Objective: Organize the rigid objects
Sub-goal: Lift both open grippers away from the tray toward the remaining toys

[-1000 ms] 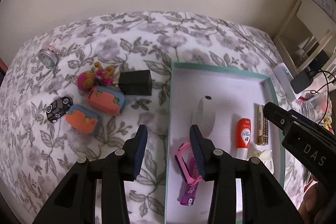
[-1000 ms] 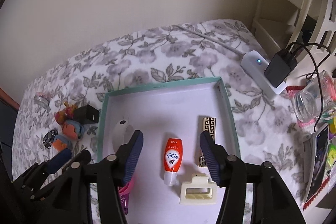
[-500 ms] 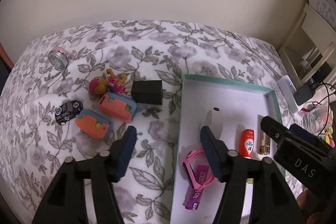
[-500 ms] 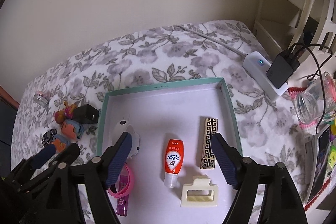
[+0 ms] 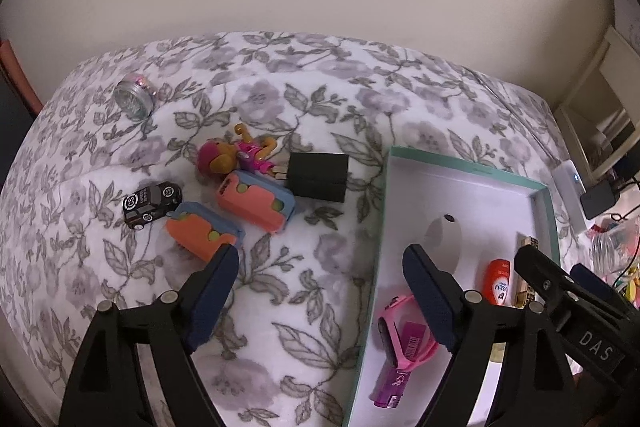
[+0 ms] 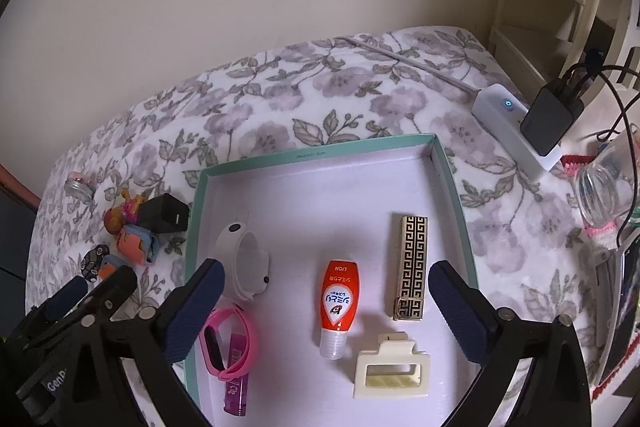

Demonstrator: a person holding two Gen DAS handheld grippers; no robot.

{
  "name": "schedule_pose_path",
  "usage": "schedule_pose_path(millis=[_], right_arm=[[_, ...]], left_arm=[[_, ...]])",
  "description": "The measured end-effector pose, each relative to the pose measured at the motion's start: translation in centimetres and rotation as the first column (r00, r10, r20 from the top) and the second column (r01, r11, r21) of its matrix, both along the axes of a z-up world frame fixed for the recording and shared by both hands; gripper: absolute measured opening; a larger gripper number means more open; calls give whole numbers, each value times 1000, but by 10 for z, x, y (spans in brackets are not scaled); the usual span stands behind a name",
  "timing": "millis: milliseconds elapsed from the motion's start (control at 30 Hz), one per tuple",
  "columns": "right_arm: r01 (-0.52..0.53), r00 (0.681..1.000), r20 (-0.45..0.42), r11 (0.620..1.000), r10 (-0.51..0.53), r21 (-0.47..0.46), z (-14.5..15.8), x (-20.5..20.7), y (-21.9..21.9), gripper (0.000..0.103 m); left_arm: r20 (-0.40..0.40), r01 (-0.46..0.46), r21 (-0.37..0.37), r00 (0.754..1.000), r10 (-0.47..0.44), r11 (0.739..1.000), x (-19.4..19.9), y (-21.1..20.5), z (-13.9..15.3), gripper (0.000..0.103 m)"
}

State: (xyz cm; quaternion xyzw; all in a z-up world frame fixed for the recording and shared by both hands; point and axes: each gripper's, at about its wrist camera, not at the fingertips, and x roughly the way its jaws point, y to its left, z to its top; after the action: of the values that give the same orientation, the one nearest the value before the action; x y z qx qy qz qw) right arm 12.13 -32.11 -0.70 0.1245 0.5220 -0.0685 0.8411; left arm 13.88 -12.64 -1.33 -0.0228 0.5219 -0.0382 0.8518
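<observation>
Your left gripper [image 5: 316,291] stands wide apart and holds nothing; its right finger [image 5: 430,297] covers part of the pink wristband [image 5: 404,341] and the near end of the white curved case [image 5: 442,241] in the left wrist view. Your right gripper [image 6: 326,311] is just as wide and empty, hovering over the near part of the tray [image 6: 316,155].

The tray's near edge is cut off in both views. A purple lighter [image 6: 236,393] lies partly under the wristband; the script on it is too small to read. The writing on the tray's far rim is also too fine to make out.

Inside the tray you have six things: the white case, the wristband, the lighter, one red squeeze bottle [image 6: 338,301] marked "LION", one gold-and-black patterned case [image 6: 412,263], and one cream hair claw [image 6: 392,371] nearest you.

Left of the tray on the floral blanket [image 5: 288,95] lie six more: two orange-and-blue blocks [image 5: 256,205], one black charger plug [image 5: 318,177] touching the farther block, one pink-and-orange figure [image 5: 236,157], one black toy car [image 5: 152,203] with round logos, and one small clear jar [image 5: 133,99] far left, well apart.

"DAS" shows on the right gripper's body in the left wrist view.
</observation>
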Motion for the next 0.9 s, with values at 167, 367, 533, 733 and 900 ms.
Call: schedule_pose_path(millis=[167, 367, 533, 733, 900], right_arm=[[6, 1000, -7, 1000, -6, -7, -4, 1, 0, 103], [6, 1000, -14, 1000, -6, 4, -9, 2, 0, 103], [-19, 1000, -4, 1000, 19, -5, -8, 3, 6, 103], [-33, 999, 19, 999, 32, 26, -7, 3, 9, 103], [-51, 997, 61, 998, 50, 23, 0, 2, 17, 103]], left_arm=[[-15, -34, -9, 999, 34, 999, 4, 11, -3, 94], [-24, -88, -19, 996, 88, 996, 7, 24, -6, 95], [-25, -112, -39, 994, 111, 993, 10, 32, -5, 95], [-23, -134, -51, 991, 133, 990, 12, 41, -4, 95], [-24, -160, -66, 987, 158, 985, 15, 52, -3, 95]])
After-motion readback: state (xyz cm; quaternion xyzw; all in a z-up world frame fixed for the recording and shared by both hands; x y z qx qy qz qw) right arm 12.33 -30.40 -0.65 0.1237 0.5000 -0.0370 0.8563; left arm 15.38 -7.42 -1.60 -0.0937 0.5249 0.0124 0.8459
